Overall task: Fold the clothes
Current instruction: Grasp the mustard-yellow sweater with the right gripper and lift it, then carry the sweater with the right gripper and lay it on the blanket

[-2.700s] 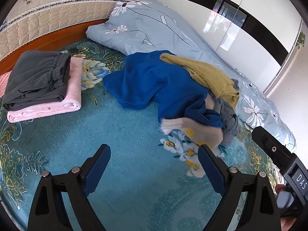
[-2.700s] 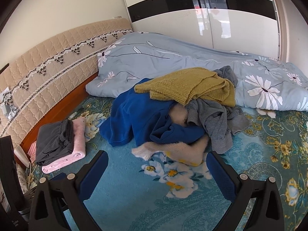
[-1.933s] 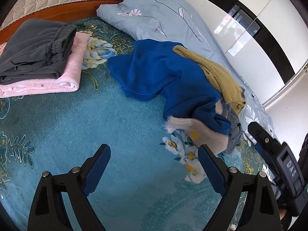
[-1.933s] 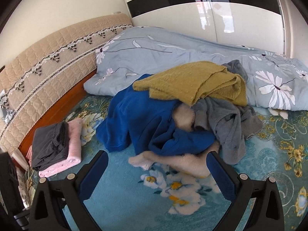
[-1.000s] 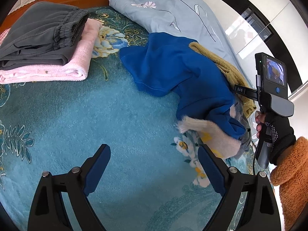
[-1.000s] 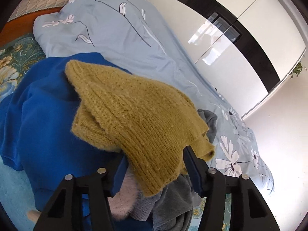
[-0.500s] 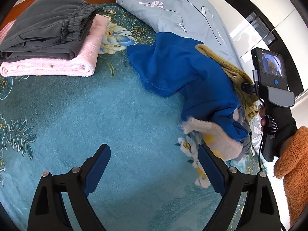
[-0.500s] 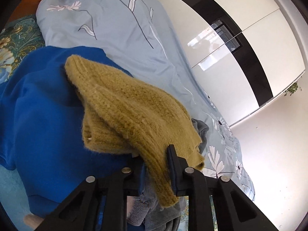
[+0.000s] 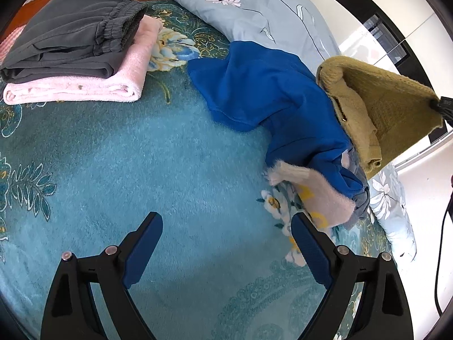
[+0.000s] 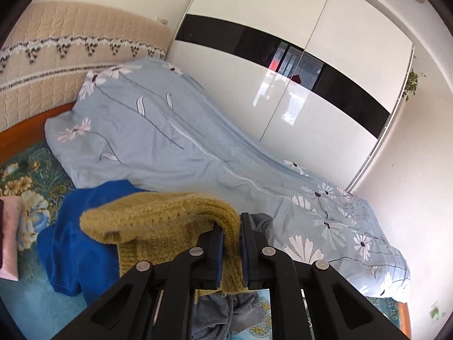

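Right gripper (image 10: pixel 232 250): fingers clamped on yellow sweater (image 10: pixel 158 221), lifted off pile (image 9: pixel 283 107) mid-bed. Left gripper (image 9: pixel 226 252): fingers wide apart, nothing held, over bare teal bed (image 9: pixel 127 175). Folded grey trousers (image 9: pixel 70 39) on pink towel (image 9: pixel 85 87) near headboard edge. Blue duvet (image 10: pixel 170 141) along wardrobe-side edge.

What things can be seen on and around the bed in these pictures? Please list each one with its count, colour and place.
knit sweater: 1, mustard yellow, lifted off the pile
blue garment: 1, royal blue, in the pile
fluffy garment: 1, cream-pink, pile's near edge
grey garment: 1, under the sweater
folded trousers: 1, dark grey, on the towel
folded towel: 1, pink, by the headboard
duvet: 1, light blue, flowered
bed cover: 1, teal, flowered
wardrobe: 1, white with a black band
left gripper: open
right gripper: shut on the sweater
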Available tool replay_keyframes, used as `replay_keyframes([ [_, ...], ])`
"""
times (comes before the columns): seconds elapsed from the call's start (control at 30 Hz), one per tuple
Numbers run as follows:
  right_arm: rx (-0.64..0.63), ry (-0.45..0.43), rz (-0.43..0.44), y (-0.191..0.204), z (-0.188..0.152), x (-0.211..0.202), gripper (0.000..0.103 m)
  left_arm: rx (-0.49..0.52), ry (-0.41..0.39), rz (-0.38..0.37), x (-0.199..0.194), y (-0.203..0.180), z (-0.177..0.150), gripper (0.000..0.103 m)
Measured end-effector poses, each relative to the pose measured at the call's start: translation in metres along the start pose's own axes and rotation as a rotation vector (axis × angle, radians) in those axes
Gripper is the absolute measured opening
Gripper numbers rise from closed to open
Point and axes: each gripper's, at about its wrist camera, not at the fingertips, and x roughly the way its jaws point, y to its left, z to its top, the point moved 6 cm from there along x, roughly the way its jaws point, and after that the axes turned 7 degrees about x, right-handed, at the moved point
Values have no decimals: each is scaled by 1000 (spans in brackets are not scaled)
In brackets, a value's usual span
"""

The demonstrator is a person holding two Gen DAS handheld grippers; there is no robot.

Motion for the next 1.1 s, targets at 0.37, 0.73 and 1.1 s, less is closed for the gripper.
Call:
replay_keyframes([
  [0.37, 85, -248, 103, -71, 56, -163, 10, -38, -65, -19, -35, 2, -6, 92],
  [0.73, 1, -501, 222, -67, 87, -333, 11, -97, -140, -54, -71, 10, -8, 92],
  [1.1, 119, -438, 226, -108, 60, -341, 11, -246, -233, -64, -104, 45, -7, 92],
])
